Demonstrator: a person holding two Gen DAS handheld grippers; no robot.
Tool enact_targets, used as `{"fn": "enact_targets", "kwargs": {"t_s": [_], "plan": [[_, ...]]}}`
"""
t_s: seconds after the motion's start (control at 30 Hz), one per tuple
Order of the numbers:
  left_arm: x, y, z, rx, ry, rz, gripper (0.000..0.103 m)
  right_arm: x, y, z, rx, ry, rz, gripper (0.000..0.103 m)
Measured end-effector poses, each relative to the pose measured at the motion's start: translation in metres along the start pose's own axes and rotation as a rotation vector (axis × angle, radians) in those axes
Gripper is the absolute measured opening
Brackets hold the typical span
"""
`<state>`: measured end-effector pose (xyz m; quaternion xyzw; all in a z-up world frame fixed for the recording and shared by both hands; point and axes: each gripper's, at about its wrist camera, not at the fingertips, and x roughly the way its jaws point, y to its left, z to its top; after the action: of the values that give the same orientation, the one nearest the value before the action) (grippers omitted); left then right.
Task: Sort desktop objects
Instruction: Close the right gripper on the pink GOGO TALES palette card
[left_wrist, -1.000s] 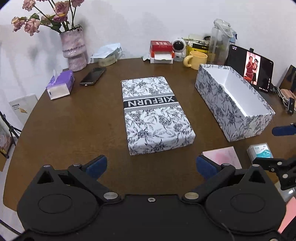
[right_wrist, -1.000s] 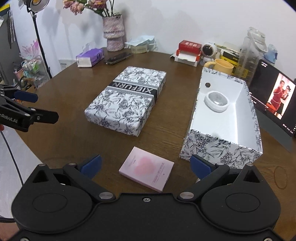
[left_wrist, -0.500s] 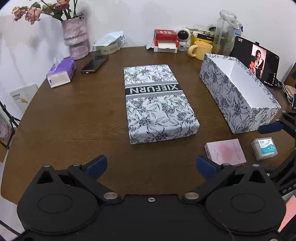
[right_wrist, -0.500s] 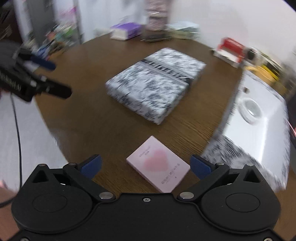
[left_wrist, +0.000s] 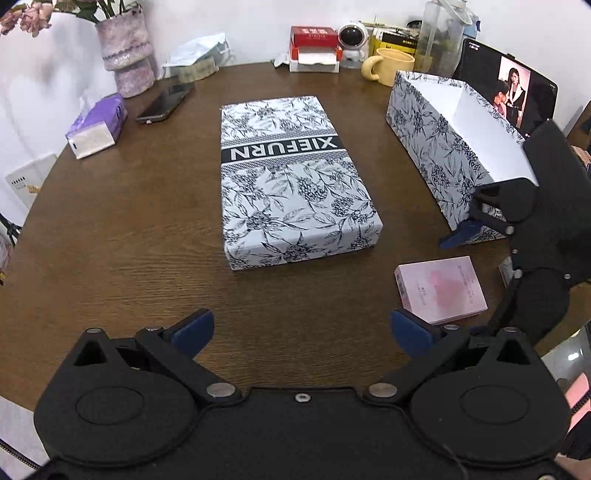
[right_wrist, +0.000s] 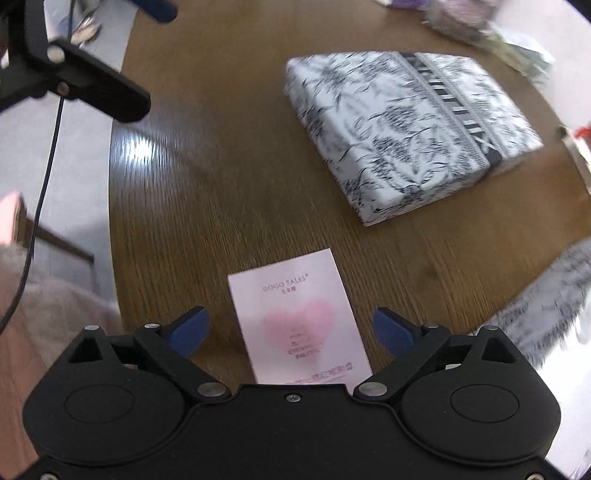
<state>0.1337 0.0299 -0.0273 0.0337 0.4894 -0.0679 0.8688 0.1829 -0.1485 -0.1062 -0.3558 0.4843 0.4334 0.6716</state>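
Hanging over the pink box (right_wrist: 299, 317), the right tongs (right_wrist: 290, 330) are spread wide, one finger on each side, holding nothing. The pink box lies flat on the brown bench (left_wrist: 122, 229), near its edge. The left tongs (left_wrist: 301, 330) are wide apart and empty too. Farther off lies the flowery lid (left_wrist: 291, 181), with the open flowery box (left_wrist: 439, 147) to its right.
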Motion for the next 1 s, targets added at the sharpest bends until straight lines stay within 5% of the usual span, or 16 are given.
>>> {"fn": "enact_targets", "kwargs": {"t_s": [0.53, 0.7, 1.0], "plan": [[0.019, -0.017, 0.005, 0.049, 0.128, -0.079, 0.103, 0.012, -0.014, -0.002, -0.113, 0.084, 0.1, 0.085], [0.02, -0.019, 0.006, 0.067, 0.136, -0.099, 0.103, 0.006, -0.014, -0.005, -0.151, 0.085, 0.108, 0.07], [0.006, -0.02, 0.015, 0.14, 0.166, -0.138, 0.103, -0.002, -0.013, -0.008, -0.18, 0.075, 0.115, 0.069]]}}
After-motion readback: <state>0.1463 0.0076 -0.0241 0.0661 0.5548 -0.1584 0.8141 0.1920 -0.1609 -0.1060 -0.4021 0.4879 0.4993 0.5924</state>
